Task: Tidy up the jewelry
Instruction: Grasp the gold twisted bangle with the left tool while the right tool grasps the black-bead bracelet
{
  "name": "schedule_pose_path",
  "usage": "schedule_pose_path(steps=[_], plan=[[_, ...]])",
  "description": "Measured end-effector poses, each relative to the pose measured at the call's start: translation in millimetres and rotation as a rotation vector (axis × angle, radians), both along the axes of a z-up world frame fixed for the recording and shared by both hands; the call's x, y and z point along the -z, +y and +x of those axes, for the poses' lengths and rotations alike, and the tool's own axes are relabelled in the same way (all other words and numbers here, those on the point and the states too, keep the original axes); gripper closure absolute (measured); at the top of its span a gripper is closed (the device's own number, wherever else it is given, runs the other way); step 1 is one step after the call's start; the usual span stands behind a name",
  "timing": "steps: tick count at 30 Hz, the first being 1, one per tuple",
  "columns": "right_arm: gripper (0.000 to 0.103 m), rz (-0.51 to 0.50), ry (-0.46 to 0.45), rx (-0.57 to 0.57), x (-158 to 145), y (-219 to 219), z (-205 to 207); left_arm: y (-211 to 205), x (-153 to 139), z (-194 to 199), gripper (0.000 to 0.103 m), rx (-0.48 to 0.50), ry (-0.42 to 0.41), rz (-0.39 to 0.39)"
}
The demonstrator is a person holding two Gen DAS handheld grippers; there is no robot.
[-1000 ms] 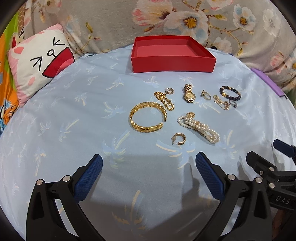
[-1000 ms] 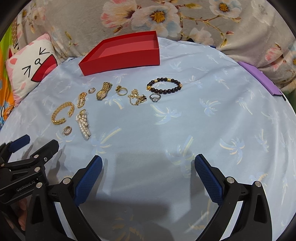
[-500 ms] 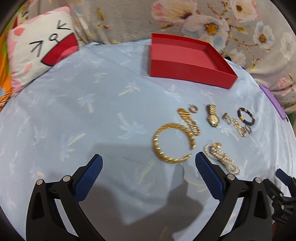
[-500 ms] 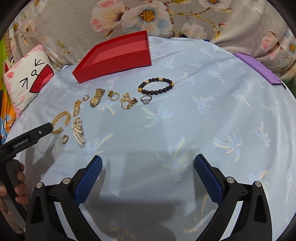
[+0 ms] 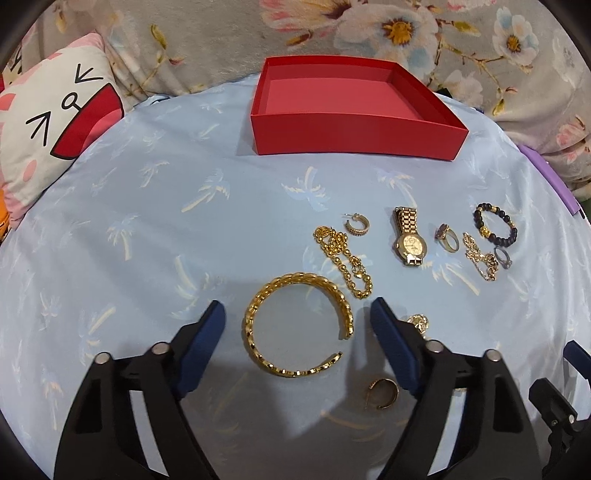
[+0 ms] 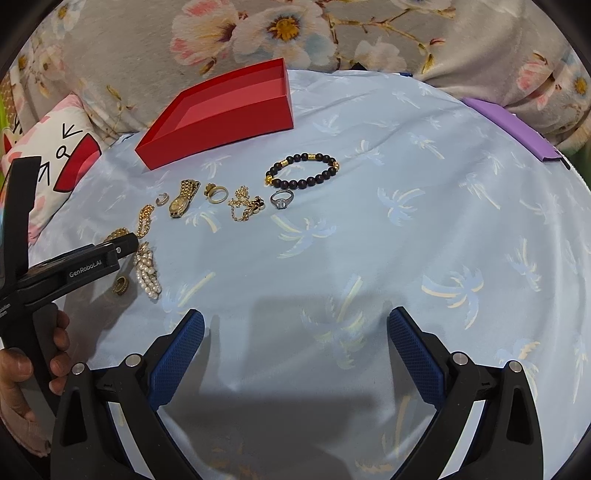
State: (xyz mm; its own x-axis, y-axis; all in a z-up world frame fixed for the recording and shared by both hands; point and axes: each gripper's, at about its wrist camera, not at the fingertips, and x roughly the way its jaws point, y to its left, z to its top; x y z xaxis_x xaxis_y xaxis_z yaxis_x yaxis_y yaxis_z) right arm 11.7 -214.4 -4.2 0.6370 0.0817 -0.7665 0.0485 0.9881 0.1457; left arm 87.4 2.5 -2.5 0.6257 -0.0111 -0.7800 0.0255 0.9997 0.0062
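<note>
The surface (image 5: 147, 221) is covered with a light blue cloth printed with pale palm trees. Behind it hangs grey fabric with big pink and white flowers (image 6: 280, 26), at the left lies a white cushion with a drawn cat face (image 5: 55, 122), and at the right edge is a purple flat thing (image 6: 509, 129).

On the side of the left tool (image 5: 295, 332), as the right wrist view shows it, white letters read "GenRobot.AI".

An open red box (image 5: 354, 136) stands at the far side of the surface, with nothing seen inside. The jewelry lies in front of it: a wide gold cuff bracelet (image 5: 258, 306), a gold chain (image 5: 343, 258), a small hoop earring (image 5: 356, 225), a gold watch (image 5: 408, 240), a gold ring (image 5: 448, 238), a thin chain (image 5: 480, 258), a silver ring with a stone (image 6: 282, 199), a dark bead bracelet (image 6: 303, 171), a pearl bracelet (image 6: 147, 273) and a second hoop earring (image 5: 384, 393).

The left tool is closing; the cuff bracelet lies between its blue pads, which do not touch it. The right tool (image 6: 295, 350) is released, wide over bare cloth. A hand (image 6: 22, 369) holds the left tool's handle.
</note>
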Motion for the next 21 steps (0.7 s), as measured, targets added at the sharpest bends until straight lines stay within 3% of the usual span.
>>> schedule_pose_path(steps=[5,9,12,15,17,21], plan=[[0.005,-0.041,-0.030,-0.009,-10,-6,12,3,-2,-4,0.049,0.022,-0.011,-0.017],[0.006,-0.009,-0.031,-0.024,-23,-20,39,5,-3,-8,0.049,0.040,-0.017,-0.034],[0.012,-0.008,-0.057,-0.016,-34,-29,65,5,-3,-13,0.049,0.051,-0.024,-0.043],[0.027,-0.048,-0.046,-0.011,-35,-32,95,8,-3,-16,0.049,0.053,-0.029,-0.053],[0.044,-0.053,-0.025,-0.012,-31,-33,113,10,-3,-16,0.049,0.047,-0.031,-0.065],[0.058,-0.069,0.002,-0.007,-19,-33,135,11,-3,-15,0.049,0.044,-0.035,-0.072]])
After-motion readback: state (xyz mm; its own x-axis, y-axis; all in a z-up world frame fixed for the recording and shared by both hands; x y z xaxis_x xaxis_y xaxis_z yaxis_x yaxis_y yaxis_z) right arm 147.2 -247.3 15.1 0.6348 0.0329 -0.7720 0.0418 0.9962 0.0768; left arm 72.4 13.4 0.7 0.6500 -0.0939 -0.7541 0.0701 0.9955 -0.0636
